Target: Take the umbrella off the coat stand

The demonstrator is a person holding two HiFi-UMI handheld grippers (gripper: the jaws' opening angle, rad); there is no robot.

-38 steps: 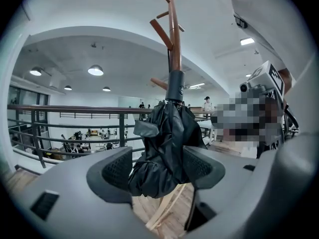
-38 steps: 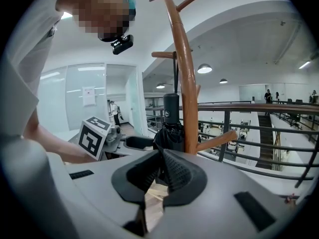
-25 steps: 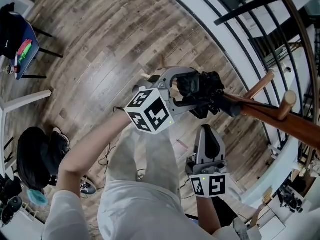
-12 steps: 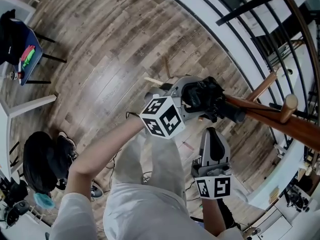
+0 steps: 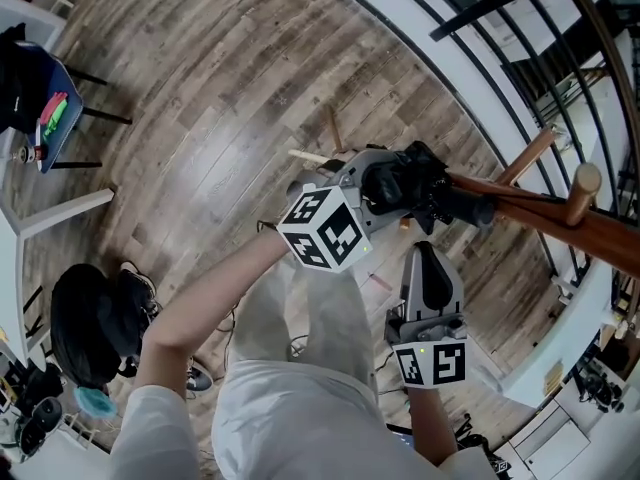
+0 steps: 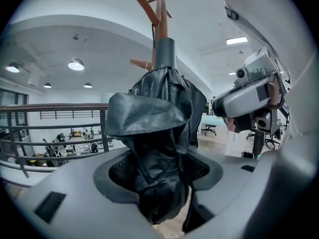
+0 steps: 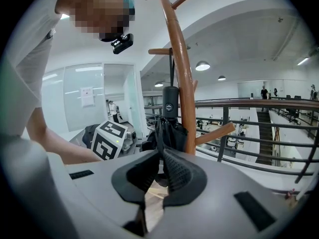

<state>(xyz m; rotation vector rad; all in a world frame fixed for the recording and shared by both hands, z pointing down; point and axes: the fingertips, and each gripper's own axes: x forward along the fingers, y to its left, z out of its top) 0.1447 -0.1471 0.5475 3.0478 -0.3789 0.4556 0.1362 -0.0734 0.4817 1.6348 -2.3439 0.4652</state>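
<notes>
A folded black umbrella [image 5: 408,180] hangs on the brown wooden coat stand [image 5: 560,223], against its pole. My left gripper [image 5: 388,186] reaches around the umbrella's bundled fabric [image 6: 157,133]. Its jaws are closing, and the cloth fills the gap and lies against both pads. The coat stand [image 6: 162,24] rises behind the bundle. My right gripper [image 5: 427,260] hovers just below the umbrella, shut with nothing in it. In the right gripper view, the umbrella [image 7: 169,126] and the coat stand [image 7: 180,63] sit straight ahead of the right gripper [image 7: 160,156].
A black metal railing [image 5: 470,78] curves close behind the coat stand, with a drop beyond it. A blue-seated chair [image 5: 45,98], a white table leg [image 5: 60,206] and a black bag [image 5: 85,323] sit on the wooden floor to the left.
My left gripper slid a little further onto the umbrella and its jaws narrowed around the fabric. The right gripper stayed in place.
</notes>
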